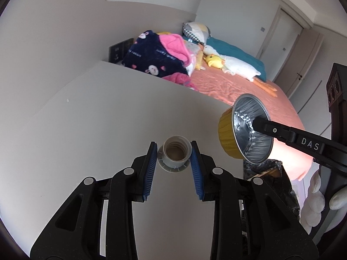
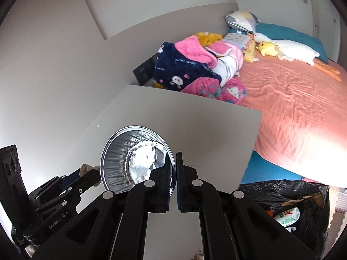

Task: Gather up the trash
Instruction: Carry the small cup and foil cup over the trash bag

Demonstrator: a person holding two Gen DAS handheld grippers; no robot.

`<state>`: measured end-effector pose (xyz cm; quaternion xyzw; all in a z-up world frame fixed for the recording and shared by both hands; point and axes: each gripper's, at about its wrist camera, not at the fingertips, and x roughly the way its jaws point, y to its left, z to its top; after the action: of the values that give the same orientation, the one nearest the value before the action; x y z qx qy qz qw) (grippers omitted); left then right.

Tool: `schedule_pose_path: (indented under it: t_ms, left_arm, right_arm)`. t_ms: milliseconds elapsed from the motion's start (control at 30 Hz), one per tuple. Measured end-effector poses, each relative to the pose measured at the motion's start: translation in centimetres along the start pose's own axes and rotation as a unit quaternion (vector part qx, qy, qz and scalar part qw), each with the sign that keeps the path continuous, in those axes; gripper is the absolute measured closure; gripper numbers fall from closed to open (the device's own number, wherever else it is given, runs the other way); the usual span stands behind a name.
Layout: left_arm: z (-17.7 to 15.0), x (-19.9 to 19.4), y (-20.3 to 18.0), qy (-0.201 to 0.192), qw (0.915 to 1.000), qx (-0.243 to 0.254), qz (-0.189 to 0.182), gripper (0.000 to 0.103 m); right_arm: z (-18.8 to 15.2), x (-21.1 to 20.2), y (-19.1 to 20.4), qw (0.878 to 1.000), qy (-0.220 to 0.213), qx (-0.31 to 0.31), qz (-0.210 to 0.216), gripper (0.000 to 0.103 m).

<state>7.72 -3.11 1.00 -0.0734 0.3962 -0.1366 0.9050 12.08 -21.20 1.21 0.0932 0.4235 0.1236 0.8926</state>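
Your left gripper point(image 1: 174, 146) fills the foreground of its own view, blue pads point(image 1: 150, 169) pressed to either side of a pale threaded bottle neck point(image 1: 176, 155); the mouth of the neck faces the lens, its collar ring below; it hangs above the white table point(image 1: 91, 117), not resting on it. Only this view shows the threads inside the neck; the right wrist view gives you just a sliver of it beside the left gripper's black linkage at lower left. Your right gripper point(image 2: 173, 158) is pinched together on the rim of a foil cup point(image 2: 130, 162); one finger inside, one outside; its own view shows only the crinkled silver interior. The yellow outer wall of the foil cup shows in the left view alone, with the cup tipped on its side past the table's right edge. A black trash bag point(image 2: 286, 192) sits open below the table corner; the right view shows printed wrappers inside it; the left view catches only its crumpled rim. A white-gloved hand point(image 1: 315, 197) shows at the left view's right edge. Behind: bed point(image 2: 299, 108), bundled blankets point(image 2: 184, 65), goose plush point(image 2: 290, 47).
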Motion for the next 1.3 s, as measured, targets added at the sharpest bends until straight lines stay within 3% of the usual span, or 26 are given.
schedule_pose_path:
  t_ms: [633,1300]
  left_arm:
    - [0.5,1.0,-7.9,0.009,0.9955,0.068,-0.066,0.072]
    - [0.6,3.6,-16.6,0.035,0.9782,0.144,-0.146,0.072]
  right_arm:
    - [-2.0,-6.6,-6.6,0.997,-0.036,0.055,-0.045,0.098]
    - [-4.6,-12.0,-14.7,0.981,-0.066,0.136,-0.124,0.098]
